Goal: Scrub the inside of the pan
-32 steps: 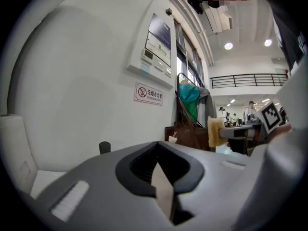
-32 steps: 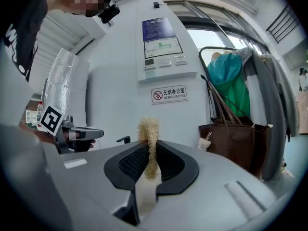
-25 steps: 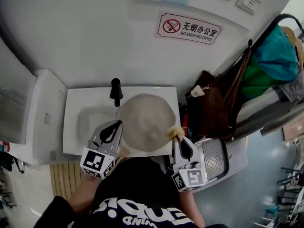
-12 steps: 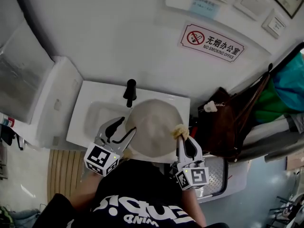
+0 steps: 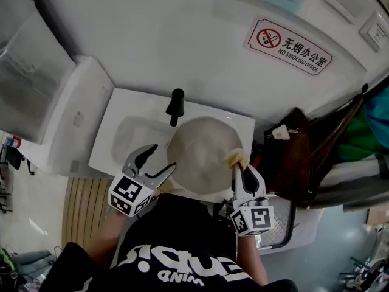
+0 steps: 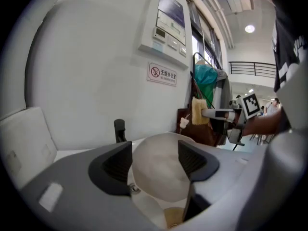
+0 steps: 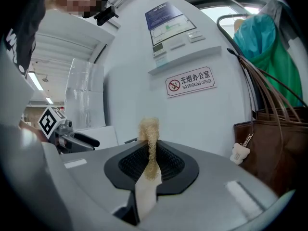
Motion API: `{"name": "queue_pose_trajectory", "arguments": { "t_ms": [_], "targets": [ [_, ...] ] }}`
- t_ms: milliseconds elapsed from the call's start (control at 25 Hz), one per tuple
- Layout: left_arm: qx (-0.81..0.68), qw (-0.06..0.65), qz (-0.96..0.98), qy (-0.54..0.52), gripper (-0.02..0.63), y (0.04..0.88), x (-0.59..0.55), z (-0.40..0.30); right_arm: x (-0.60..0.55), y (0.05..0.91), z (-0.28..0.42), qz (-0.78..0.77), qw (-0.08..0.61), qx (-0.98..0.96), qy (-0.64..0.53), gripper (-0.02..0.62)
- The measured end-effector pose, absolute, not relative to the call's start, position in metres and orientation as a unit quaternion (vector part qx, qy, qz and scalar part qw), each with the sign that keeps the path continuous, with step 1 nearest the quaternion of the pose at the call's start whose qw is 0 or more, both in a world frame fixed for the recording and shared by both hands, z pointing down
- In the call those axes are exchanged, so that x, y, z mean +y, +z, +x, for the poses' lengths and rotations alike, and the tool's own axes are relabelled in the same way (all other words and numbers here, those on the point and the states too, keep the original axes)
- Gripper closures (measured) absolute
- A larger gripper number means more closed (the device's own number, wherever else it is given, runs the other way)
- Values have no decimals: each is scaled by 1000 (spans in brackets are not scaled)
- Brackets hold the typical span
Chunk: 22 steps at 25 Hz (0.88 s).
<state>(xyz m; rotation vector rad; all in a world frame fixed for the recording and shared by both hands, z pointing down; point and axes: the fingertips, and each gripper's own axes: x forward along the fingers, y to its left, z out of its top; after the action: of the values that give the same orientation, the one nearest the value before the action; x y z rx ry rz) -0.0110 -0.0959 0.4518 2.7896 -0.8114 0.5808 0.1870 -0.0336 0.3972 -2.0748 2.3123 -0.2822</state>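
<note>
A round beige pan rests over the white sink, its tan handle pointing toward me. My left gripper is at the pan's near left side; its jaws have just been opening and now stand wide, pressing on nothing. Between them the left gripper view shows the pan's inside. My right gripper is shut on a yellowish fibrous scrubber held just over the pan's right rim. That scrubber sticks up from the shut right gripper.
A black faucet stands behind the pan at the wall. A brown bag hangs close to the right of the sink. A white box adjoins the sink's left, and a metal tray lies lower right.
The left gripper's jaws went from shut to wide open beside the pan's handle, and it dropped a little. The right gripper with the scrubber drifted slightly along the pan's right rim.
</note>
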Motion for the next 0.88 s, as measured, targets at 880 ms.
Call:
{"name": "queue_pose_trajectory", "arguments": {
  "t_ms": [880],
  "targets": [
    [-151,173,871,434,337,650,5,-41,-35,403,184,-665,8,741,-95,543]
  ]
}}
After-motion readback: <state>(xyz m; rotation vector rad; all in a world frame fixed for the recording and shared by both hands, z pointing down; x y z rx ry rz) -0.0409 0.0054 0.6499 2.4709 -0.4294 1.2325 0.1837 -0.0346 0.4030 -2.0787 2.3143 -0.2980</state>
